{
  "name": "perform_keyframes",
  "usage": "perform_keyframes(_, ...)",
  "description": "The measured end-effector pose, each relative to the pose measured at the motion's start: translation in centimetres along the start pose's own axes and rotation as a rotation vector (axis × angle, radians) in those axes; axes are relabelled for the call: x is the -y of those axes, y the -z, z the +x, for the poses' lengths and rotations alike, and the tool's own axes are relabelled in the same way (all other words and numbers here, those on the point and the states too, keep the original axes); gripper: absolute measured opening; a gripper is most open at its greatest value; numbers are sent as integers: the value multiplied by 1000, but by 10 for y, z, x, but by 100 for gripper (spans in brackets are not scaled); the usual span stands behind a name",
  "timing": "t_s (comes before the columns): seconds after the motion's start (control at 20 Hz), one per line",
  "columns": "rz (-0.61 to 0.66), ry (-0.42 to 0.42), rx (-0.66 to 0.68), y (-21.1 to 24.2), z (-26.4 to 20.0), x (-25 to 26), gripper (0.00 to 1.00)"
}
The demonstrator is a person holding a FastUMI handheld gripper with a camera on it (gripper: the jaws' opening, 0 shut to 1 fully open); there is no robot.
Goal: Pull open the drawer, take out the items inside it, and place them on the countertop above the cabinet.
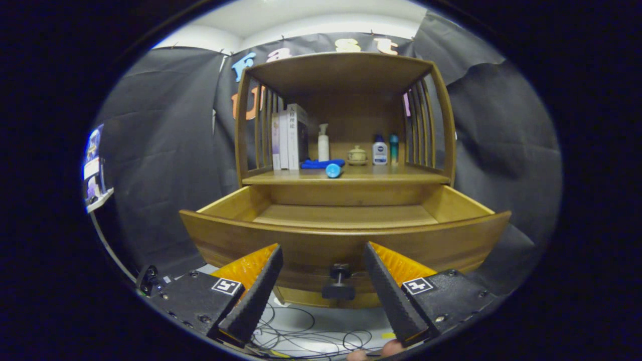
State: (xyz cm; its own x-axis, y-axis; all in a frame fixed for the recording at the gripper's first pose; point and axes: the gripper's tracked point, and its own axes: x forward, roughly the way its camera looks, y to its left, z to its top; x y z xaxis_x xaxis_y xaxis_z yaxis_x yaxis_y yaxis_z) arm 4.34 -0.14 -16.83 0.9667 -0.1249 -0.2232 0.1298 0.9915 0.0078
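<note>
Holding the claw (322,245) wide open, with only air between the fingers (256,296). Gripping nothing. Hanging just in front of the drawer (346,240), with its small dark knob (340,281) between the two fingers and touching neither one.

Looking over the front board into a drawer already pulled out. Seeing only bare wood on the far part of the drawer floor. Not seeing the near part, hidden behind the front board, so not telling if anything is lying there.

Further up, finding on the countertop (401,176) some books (289,135), a pump bottle (323,143), a blue cloth (316,163), a blue tube (333,170) at the edge, a little pot (357,154) and two small bottles (379,152).

Probably doing the taking-out step, or checking for leftovers. Next, most likely lifting up and peeking down into the near part, then squeezing on anything left and carrying it up to the countertop.
</note>
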Motion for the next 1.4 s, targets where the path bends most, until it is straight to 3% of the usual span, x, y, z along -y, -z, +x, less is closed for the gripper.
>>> perform_keyframes(0.35, 21, 58, -34, 33, 22, 15, 100)
perform_keyframes(0.7, -18, 140, 9, 32, 28, 20, 100)
perform_keyframes(1.4, -29, 138, -19, 2, 97, 26, 100)
